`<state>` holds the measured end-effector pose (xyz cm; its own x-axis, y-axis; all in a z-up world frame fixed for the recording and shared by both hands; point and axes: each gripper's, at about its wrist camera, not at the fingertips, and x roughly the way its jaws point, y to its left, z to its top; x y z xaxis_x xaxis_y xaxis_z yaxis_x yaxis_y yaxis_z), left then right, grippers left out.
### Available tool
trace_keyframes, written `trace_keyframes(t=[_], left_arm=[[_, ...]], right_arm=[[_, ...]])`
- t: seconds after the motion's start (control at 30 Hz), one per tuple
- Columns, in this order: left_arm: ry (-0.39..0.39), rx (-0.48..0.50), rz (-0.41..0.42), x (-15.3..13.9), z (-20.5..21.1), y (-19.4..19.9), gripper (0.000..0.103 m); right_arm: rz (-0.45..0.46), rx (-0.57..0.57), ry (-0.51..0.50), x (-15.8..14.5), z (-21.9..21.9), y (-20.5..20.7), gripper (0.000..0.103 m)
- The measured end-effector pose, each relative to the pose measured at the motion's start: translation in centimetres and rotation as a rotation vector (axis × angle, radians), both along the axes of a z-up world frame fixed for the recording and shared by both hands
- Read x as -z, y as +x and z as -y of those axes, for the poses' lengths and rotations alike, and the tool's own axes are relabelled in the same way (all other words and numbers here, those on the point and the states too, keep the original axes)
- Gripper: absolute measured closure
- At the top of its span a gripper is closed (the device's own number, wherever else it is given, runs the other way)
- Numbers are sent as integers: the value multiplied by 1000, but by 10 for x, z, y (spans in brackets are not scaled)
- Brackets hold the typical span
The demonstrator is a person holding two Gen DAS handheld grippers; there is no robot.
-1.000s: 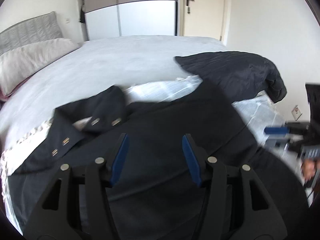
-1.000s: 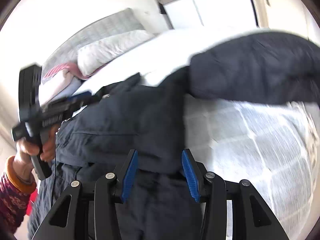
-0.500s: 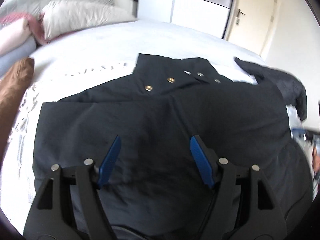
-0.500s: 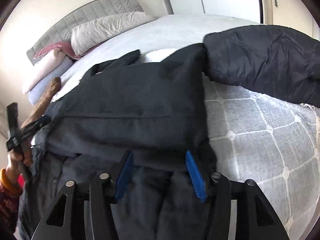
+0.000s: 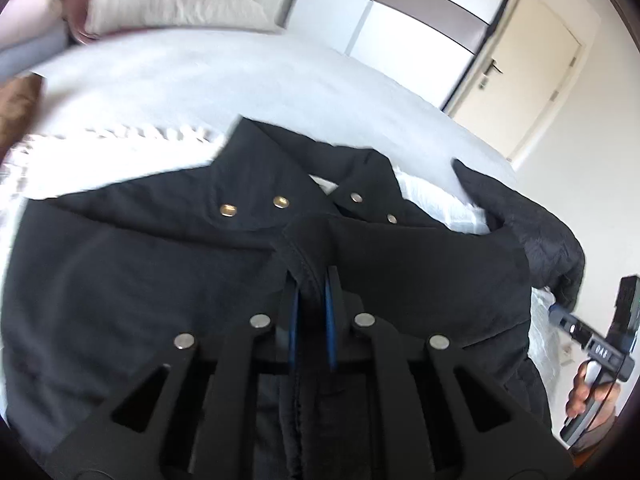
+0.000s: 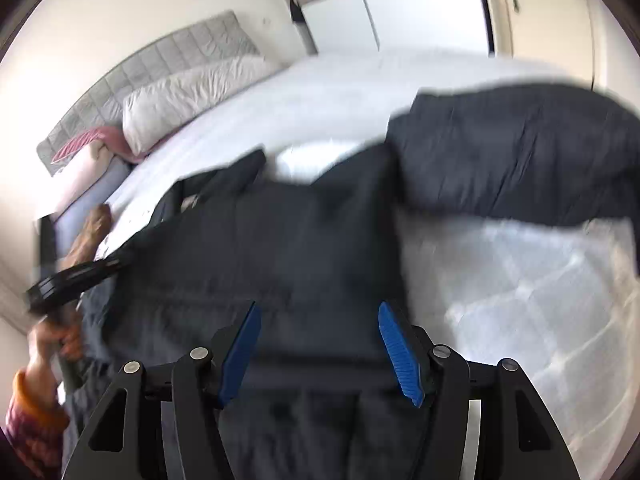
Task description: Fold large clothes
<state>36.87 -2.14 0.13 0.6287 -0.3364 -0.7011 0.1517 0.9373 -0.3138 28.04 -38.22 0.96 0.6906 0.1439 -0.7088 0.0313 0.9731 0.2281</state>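
- A wide bed (image 5: 208,80) with a pale cover fills the room, its grey padded headboard (image 6: 132,76) against the wall and a white pillow (image 6: 192,92) in front of it.
- Behind the bed stand a white wardrobe (image 5: 404,24) with a dark band and, to its right, a cream door (image 5: 524,76).
- The black jacket (image 5: 132,280) lies spread flat on the near part of the bed, collar pointing toward the wardrobe, with brass snaps (image 5: 229,210) showing along the collar flap.
- A second dark quilted garment (image 6: 516,152) lies bunched on the bed just past the jacket's right shoulder, touching it.
- A brown cushion (image 5: 16,116) sits at the bed's left edge, with pink and pale bedding stacked near the pillow.
- The left gripper (image 5: 311,280) is nipped nearly closed on a seamed front edge of the jacket, the fabric running between its blue pads.
- The right gripper (image 6: 320,320) hangs above the jacket's lower right side, jaws spread wide, nothing between them; the picture there is blurred.
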Motion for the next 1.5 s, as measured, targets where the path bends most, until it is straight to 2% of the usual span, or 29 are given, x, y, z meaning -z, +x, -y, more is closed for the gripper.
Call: trace_keyframes(t=[0.03,0.07,0.1,0.13,0.17,0.23,0.3,0.37,0.43,0.5,0.57,0.63,0.7,0.73,0.8,0.87,0.93,1.03,1.13,1.33,1.5], left_arm=[[77,-27,-4,1,3,-3,87],[193,-48,-26,9,10,-1,80],[305,-54,-59,22,17,4,80],[385,-50,-96,34,21,9,80],[432,-48,-114,40,23,11,78],[393,-76,-33,29,16,0,76],[314,-70,74,12,13,-13,71],[223,13,126,5,19,-18,62],[189,105,95,14,32,-14,59],[234,130,19,41,43,-4,59],[209,133,32,58,41,-2,56],[177,133,44,59,38,-4,56],[181,131,34,58,38,-3,54],[185,127,24,55,37,-7,48],[165,138,8,43,31,-21,43],[140,154,4,26,20,-38,31],[117,166,8,7,4,-59,27],[89,149,-4,-21,-22,-92,22],[58,110,-7,-46,-49,-128,19],[68,62,-29,-81,-95,-198,15],[85,50,-32,-84,-128,-256,14]], right_arm=[[19,10,-24,-4,-1,6,41],[32,20,-46,-6,-2,14,41],[41,33,-54,-7,-2,23,42],[50,48,-50,-6,-2,32,44],[57,57,-45,-5,-4,42,46],[63,62,-73,0,-10,56,63],[58,60,-124,8,-18,70,69],[41,46,-156,19,-25,80,69],[27,42,-205,30,-31,88,69],[7,52,-248,41,-32,100,69],[-25,62,-289,54,-27,113,70],[-107,77,-305,71,-19,130,70],[-126,95,-296,69,-18,134,70],[-128,104,-303,66,-20,133,67],[-123,105,-257,51,-21,119,66],[-112,74,-180,33,-19,98,58],[-88,45,-134,11,-16,68,45],[-48,20,-125,-28,-11,11,32],[-22,0,-120,-61,-10,-41,24],[-2,-62,-171,-109,-21,-142,16],[18,-129,-143,-114,-26,-213,13]])
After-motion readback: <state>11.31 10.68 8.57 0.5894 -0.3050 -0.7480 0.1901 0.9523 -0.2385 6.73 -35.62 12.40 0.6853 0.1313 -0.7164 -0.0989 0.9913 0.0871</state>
